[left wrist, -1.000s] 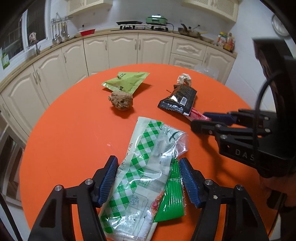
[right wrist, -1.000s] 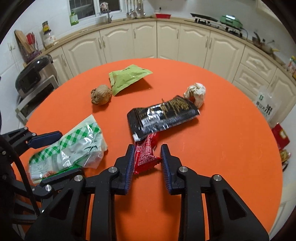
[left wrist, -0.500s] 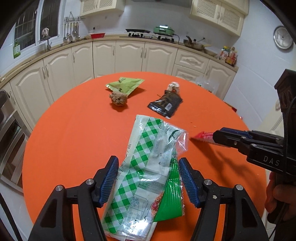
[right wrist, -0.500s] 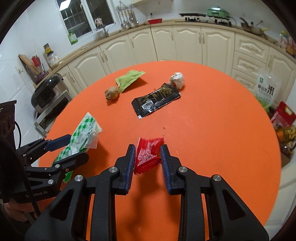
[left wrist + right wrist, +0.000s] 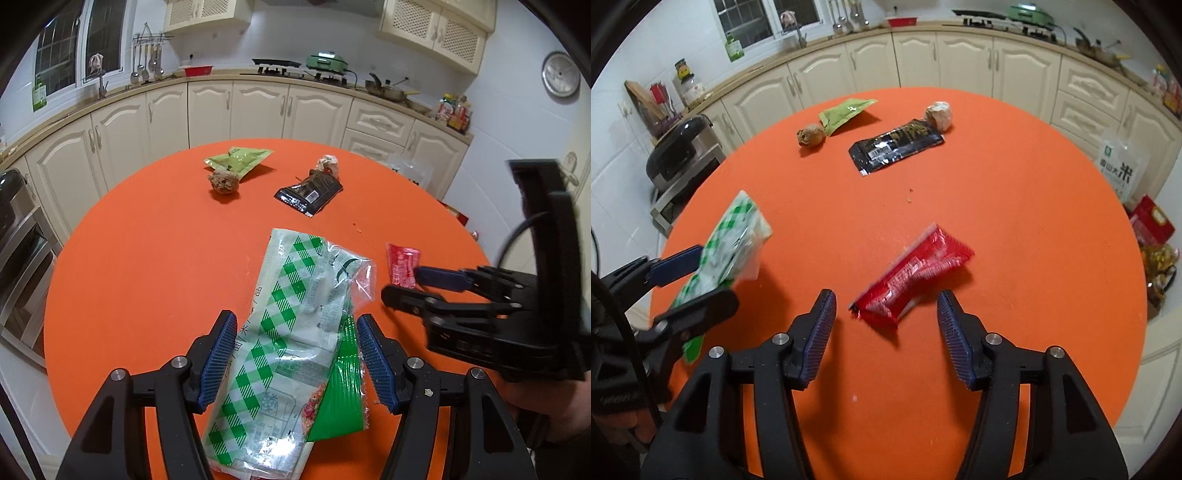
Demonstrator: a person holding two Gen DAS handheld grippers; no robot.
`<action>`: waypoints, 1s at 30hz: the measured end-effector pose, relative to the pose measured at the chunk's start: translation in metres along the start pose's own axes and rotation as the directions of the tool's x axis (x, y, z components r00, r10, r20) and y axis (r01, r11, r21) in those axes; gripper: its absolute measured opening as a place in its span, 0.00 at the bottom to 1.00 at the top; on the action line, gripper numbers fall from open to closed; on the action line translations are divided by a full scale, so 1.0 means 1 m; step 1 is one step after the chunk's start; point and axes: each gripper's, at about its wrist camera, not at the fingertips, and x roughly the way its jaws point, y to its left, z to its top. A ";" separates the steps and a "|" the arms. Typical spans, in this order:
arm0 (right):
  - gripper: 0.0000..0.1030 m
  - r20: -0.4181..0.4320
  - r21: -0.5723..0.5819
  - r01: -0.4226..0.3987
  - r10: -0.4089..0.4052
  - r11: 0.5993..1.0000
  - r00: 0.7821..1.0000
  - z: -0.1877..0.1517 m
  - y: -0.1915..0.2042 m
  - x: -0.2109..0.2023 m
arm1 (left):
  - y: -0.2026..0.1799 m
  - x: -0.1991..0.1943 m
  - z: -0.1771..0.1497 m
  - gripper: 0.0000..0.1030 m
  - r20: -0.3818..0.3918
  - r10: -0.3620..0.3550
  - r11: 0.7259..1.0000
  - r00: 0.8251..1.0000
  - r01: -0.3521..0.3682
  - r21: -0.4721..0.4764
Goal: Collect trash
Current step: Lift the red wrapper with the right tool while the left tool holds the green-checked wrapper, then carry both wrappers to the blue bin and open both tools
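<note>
Right wrist: black wrapper (image 5: 897,146) beyond red packet (image 5: 916,273)

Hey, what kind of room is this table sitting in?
A home kitchen, most likely: cream cabinets curve under a countertop, a gas stove sits on it, and utensils hang by the window. The round orange table stands in the middle.

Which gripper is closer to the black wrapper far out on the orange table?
Neither clearly. The black wrapper lies far ahead of both. The right gripper hangs open over a red wrapper; the left gripper grips a green checked bag near the table's edge.
</note>
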 end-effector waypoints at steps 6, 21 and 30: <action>0.16 0.028 0.063 -0.036 0.034 0.997 0.999 -0.003 -0.010 -0.005 | -0.007 -0.011 -0.003 0.60 0.022 0.004 1.000 1.000 -0.005 0.009; 0.14 0.119 0.152 -0.134 0.117 0.979 0.986 -0.029 -0.033 -0.048 | -0.044 -0.029 -0.007 0.60 0.055 -0.004 0.999 0.998 0.001 0.044; 0.14 0.238 0.172 -0.128 0.085 0.977 0.968 -0.036 -0.051 -0.109 | -0.092 -0.047 0.007 0.60 0.121 -0.034 0.995 0.992 0.022 0.099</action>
